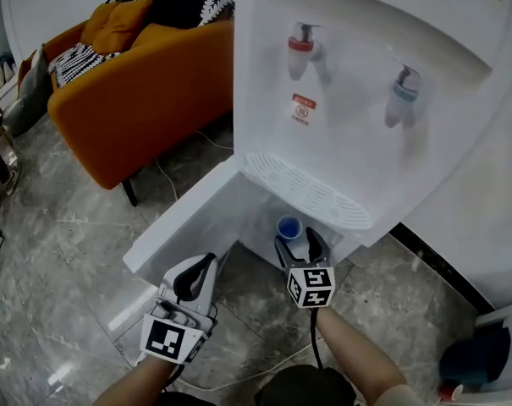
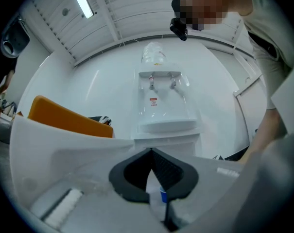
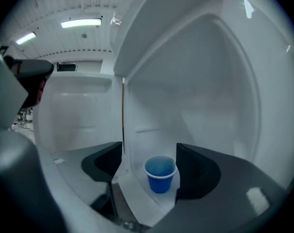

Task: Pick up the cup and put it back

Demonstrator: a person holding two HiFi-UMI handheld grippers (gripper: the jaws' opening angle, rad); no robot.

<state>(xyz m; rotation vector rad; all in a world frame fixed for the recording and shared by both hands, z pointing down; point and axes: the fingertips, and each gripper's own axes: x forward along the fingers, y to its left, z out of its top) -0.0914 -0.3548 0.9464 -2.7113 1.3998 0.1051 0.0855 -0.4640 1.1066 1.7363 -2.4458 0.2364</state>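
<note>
Right claw (image 1: 303,244) wide open, holds nothing. Blue cup (image 3: 160,174) stands just ahead of its gap, not touched, inside low cubby of water machine (image 1: 366,74). Jaws wide so cup fits. Left claw (image 1: 203,266) shut, empty, off to left side, likely not needed.

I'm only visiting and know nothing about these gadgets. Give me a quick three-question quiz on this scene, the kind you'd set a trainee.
1. Multiple choice: where is the blue cup?
A) lifted in a gripper's grasp
B) standing upright inside the open lower compartment of the water dispenser
C) lying on its side outside it
2. True or false: the right gripper is clamped on the cup.
3. Fill in: the left gripper has its jaws ____ (apart / together).

Key:
1. B.
2. False: its jaws stand apart, with the cup just ahead of them and untouched.
3. Together, with nothing held.
</note>
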